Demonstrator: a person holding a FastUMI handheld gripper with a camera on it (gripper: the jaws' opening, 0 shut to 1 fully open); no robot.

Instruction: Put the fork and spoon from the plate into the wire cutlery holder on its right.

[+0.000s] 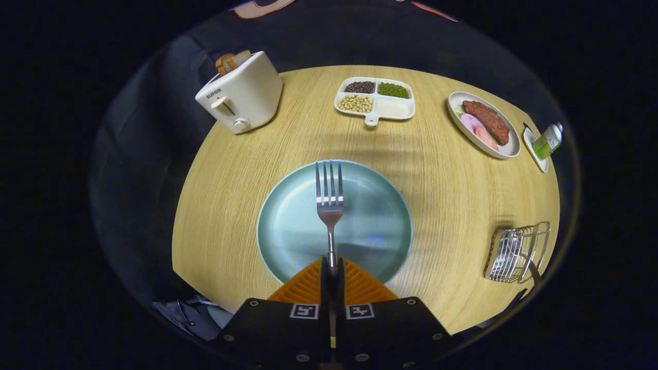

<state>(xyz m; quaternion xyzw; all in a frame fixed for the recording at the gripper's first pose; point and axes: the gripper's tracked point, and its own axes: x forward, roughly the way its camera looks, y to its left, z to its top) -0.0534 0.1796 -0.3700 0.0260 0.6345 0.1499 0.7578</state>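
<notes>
- Gripper view: a round wooden desk [247, 169] carried everything, with dark cloth behind it.
- At the far left of the desk stood a white toaster [239, 93] with slices of bread [232, 60] sticking out of its top.
- Beyond the plate, near the far edge, lay a white divided tray [375, 99] with four compartments: dark beans, green beans, pale yellow beans and something white.
- Far to the right sat an oval dish [483, 124] holding slices of meat and some pink pieces, and just beside it a small dish [534, 150] with a green-labelled bottle [548, 141] lying tilted on it.
- The wire cutlery holder [518, 252] stood near the right edge of the desk, well apart from the plate, with open desk between them; what it held could not be told.
- The pale blue plate [293, 226] lay just ahead of the fingers, in the middle of the desk.
- The fork [329, 198] was pinched by its handle in the gripper [331, 267]; both fingers pressed together on it.
- The fork pointed straight ahead from the fingertips, tines over the far half of the plate, nearly reaching its rim.
- Whether the tines touched the plate could not be told.
</notes>
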